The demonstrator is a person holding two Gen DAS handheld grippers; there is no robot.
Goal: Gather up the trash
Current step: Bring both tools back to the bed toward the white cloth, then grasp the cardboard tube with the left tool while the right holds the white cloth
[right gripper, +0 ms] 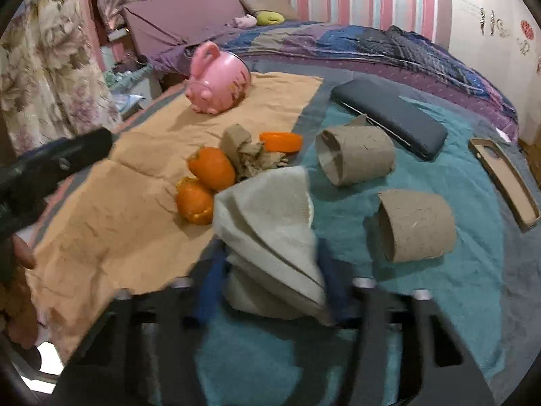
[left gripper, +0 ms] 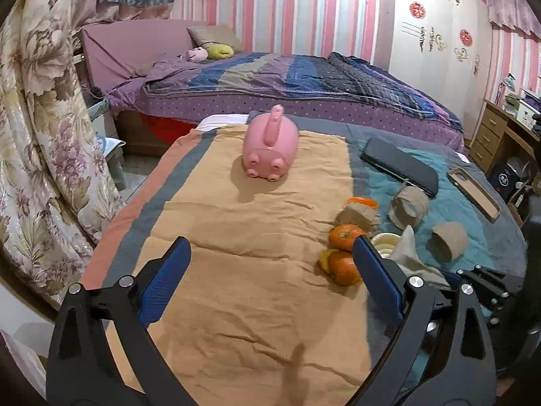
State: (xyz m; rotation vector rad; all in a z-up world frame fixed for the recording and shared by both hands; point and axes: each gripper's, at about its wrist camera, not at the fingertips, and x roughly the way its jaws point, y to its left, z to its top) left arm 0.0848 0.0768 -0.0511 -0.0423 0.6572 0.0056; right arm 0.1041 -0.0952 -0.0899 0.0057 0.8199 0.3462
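Note:
My right gripper [right gripper: 270, 267] is shut on a crumpled grey-white paper tissue [right gripper: 270, 230] and holds it over the teal cloth. Just beyond it lie orange peels [right gripper: 203, 182], a crumpled brown paper [right gripper: 247, 152], and two cardboard tubes [right gripper: 355, 159] [right gripper: 416, 226]. A pink pig-shaped bin [right gripper: 216, 81] lies on its side at the far end of the orange cloth. My left gripper [left gripper: 270, 267] is open and empty over the orange cloth, left of the peels [left gripper: 341, 250]. The pig bin [left gripper: 270, 149] lies straight ahead of it.
A dark case [right gripper: 389, 118] and a phone case [right gripper: 503, 182] lie on the teal cloth to the right. A bed with a purple quilt [left gripper: 304, 81] stands behind the table. A floral curtain [left gripper: 40, 135] hangs on the left.

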